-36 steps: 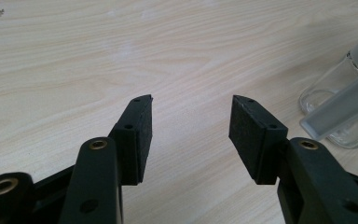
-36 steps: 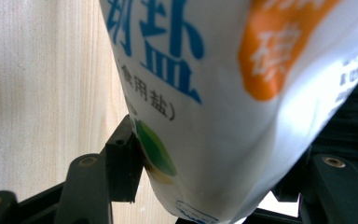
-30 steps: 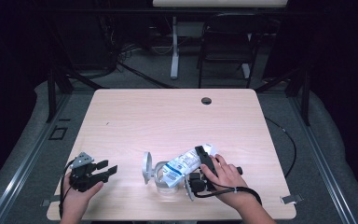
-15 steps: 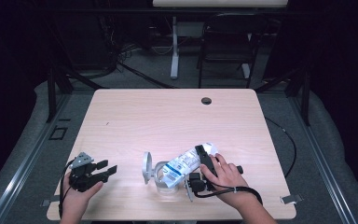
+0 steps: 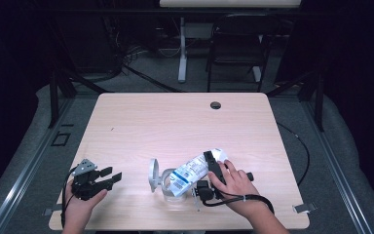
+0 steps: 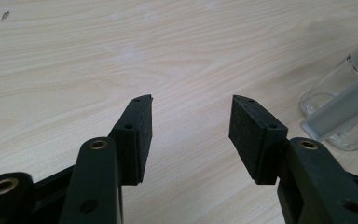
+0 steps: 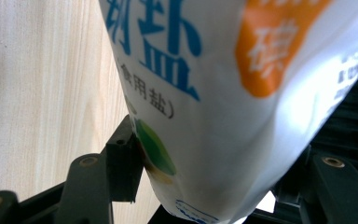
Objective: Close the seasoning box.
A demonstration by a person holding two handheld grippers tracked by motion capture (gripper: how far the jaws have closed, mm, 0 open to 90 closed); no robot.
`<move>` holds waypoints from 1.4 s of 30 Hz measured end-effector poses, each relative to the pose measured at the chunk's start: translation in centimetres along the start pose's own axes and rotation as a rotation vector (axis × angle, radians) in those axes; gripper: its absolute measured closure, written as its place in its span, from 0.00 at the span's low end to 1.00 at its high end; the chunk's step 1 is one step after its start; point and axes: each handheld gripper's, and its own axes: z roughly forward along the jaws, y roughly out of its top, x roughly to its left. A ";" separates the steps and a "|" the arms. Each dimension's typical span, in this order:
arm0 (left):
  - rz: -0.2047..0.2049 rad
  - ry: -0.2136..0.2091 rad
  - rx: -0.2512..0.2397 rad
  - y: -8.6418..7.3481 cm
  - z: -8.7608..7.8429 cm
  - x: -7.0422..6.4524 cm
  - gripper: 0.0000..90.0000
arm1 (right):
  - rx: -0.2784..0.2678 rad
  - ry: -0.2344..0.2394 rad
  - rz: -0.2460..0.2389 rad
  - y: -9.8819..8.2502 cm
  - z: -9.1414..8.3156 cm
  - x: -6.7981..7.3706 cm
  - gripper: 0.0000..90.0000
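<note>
Where the bag (image 7: 223, 107) fills the right hand-held gripper (image 7: 205, 186), its top is cut off.

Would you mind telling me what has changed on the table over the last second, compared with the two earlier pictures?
Nothing visibly changed. The right gripper stays closed on the white salt bag, tilted over the glass jar lying on its side, and the left gripper stays open and empty over the table.
</note>
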 end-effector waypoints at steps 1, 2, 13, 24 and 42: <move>0.000 -0.002 0.003 0.0 0.0 0.0 0.55 | 0.001 0.000 -0.002 0.0 0.0 0.0 0.44; -0.001 -0.002 0.003 0.0 -0.1 0.0 0.55 | -0.008 -0.003 0.002 0.0 0.1 0.1 0.44; -0.004 -0.001 0.001 -0.1 -0.1 0.2 0.55 | -0.014 -0.001 -0.010 0.1 0.1 0.0 0.44; -0.008 0.000 0.004 -0.1 0.0 0.2 0.55 | -0.014 0.001 -0.011 0.1 0.1 0.0 0.44; -0.009 0.004 0.005 -0.2 0.0 0.3 0.55 | 0.000 0.002 -0.030 0.2 0.0 -0.2 0.44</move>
